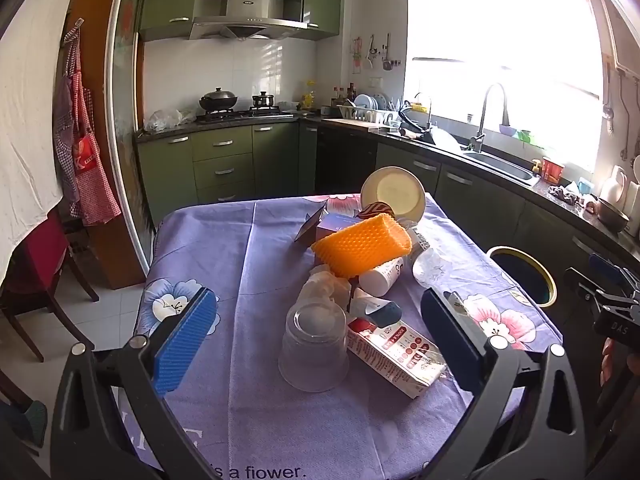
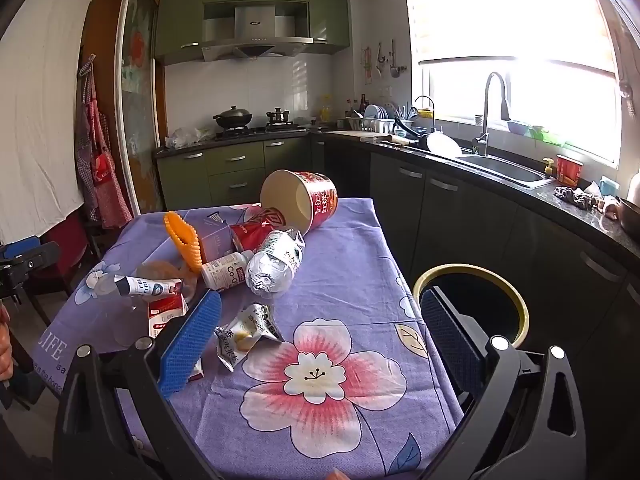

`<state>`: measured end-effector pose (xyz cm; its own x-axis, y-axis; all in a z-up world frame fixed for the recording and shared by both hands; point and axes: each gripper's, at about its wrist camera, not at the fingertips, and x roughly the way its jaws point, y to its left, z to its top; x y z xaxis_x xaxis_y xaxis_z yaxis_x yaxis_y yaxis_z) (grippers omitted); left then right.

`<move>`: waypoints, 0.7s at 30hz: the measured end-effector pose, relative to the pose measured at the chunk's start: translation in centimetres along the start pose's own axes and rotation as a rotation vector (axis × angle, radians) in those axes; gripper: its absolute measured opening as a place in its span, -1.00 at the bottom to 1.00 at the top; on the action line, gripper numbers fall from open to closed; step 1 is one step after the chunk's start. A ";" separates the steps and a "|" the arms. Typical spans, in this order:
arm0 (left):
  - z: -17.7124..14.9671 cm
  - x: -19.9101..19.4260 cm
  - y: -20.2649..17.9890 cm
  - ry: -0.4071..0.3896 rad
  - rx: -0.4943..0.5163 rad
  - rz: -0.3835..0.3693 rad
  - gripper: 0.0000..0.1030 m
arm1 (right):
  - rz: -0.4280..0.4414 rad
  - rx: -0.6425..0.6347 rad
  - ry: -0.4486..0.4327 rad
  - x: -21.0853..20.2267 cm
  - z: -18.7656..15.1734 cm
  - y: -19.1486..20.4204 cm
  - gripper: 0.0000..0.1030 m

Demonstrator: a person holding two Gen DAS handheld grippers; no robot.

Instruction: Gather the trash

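Both grippers, left [image 1: 318, 336] and right [image 2: 320, 344], wide open and empty over table [image 2: 340, 420]; trash pile [image 1: 360, 280] untouched, bin [image 2: 472, 300] beside table.

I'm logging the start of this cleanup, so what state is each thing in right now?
Left gripper: open, empty.
Right gripper: open, empty.
Clear plastic cup: upside down on the tablecloth.
Noodle tub: tipped on its side, empty.
Plastic bottle: crushed, lying down.
Milk carton: lying flat.
Snack wrapper: torn open, crumpled.
Trash bin: open beside the table.
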<state>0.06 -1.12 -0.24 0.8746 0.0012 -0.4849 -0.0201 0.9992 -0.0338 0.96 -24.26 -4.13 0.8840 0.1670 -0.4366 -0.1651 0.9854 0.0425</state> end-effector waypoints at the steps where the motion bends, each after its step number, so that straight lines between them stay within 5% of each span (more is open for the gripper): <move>1: 0.0 0.1 0.2 0.000 0.000 -0.002 0.89 | 0.001 0.000 0.000 0.0 0.0 0.0 0.92; 21: 0.1 0.3 0.2 0.006 0.004 -0.006 0.89 | 0.003 0.004 0.005 0.6 -0.3 0.2 0.92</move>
<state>0.40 -0.91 -0.28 0.8715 -0.0049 -0.4903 -0.0131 0.9994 -0.0332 1.32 -23.99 -4.62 0.8815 0.1698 -0.4407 -0.1660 0.9850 0.0475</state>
